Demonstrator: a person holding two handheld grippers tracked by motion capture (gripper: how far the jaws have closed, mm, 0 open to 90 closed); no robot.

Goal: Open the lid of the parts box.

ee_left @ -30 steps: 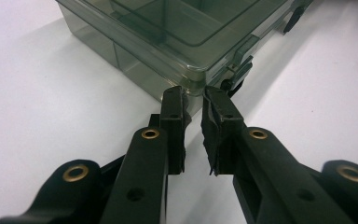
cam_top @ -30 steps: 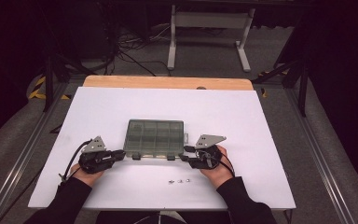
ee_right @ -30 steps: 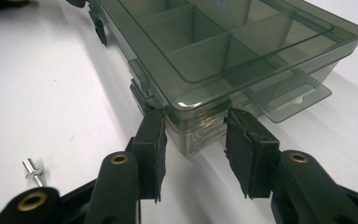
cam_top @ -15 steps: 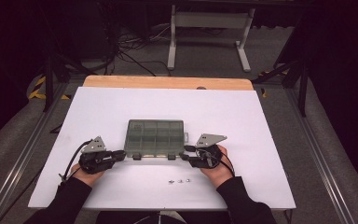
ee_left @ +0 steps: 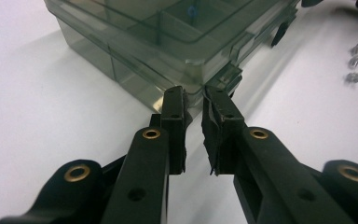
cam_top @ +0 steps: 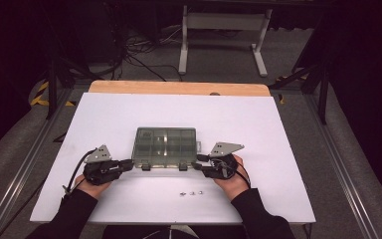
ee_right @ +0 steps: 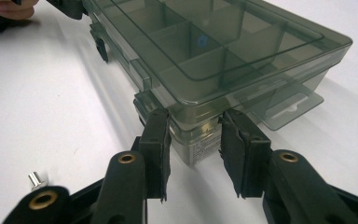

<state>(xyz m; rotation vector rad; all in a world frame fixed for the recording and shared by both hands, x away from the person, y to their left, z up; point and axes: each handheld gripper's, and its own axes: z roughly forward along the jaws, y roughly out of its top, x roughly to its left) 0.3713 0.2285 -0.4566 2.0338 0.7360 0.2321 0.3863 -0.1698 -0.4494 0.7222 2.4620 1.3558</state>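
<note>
A smoky clear compartment box (cam_top: 165,147), lid down, lies in the middle of the white table. My left gripper (cam_top: 130,163) lies flat at the box's front left corner. In the left gripper view its jaws (ee_left: 195,100) stand a narrow gap apart and pinch that corner of the box (ee_left: 168,42). My right gripper (cam_top: 199,164) is at the front right corner. In the right gripper view its jaws (ee_right: 196,123) have just been closing, with the box's corner (ee_right: 198,140) between them and the pads (ee_right: 156,135) against its walls.
Three small metal screws (cam_top: 190,192) lie loose on the table in front of the box, between my hands; they also show in the gripper views (ee_left: 353,63) (ee_right: 36,178). The white sheet (cam_top: 278,149) ends at a wooden strip (cam_top: 179,88) at the back.
</note>
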